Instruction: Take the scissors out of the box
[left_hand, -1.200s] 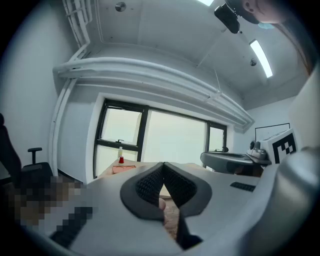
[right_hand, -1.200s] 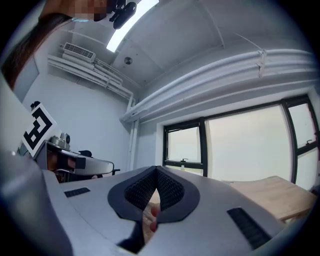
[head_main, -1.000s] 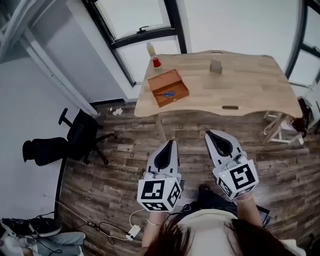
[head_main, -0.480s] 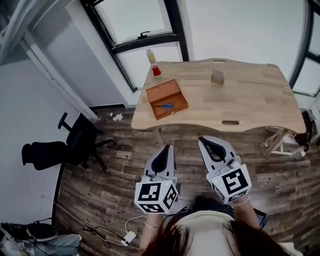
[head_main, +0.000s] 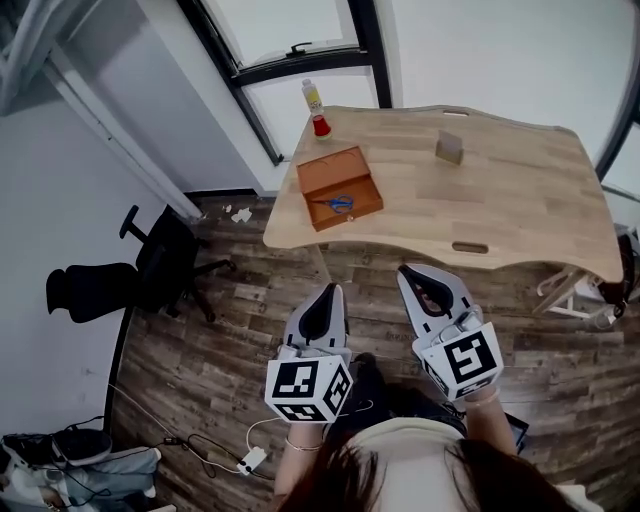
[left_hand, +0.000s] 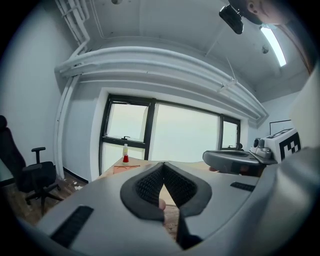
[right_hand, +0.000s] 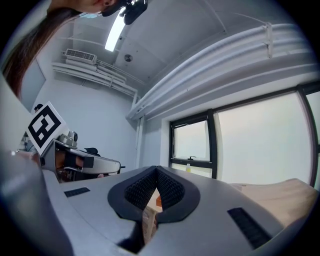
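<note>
Tabletop (head_main: 520, 210) at 12 o'clock, well apart from both grippers. Open wooden box (head_main: 335, 170) toward its 10 o'clock corner, near edge. Blue-handled scissors (head_main: 341, 203) lie flat inside.

Left gripper (head_main: 334, 290), right gripper (head_main: 408, 271): jaws together, nothing between them, out over floor.

Risk: jaws arriving pressed together would shove scissors or knock wall. Wooden box could skid off near edge.

Head view alone shows scissors. Left gripper view catches only wooden box (left_hand: 126, 169) from side, contents hidden, but confirms pads meeting.
</note>
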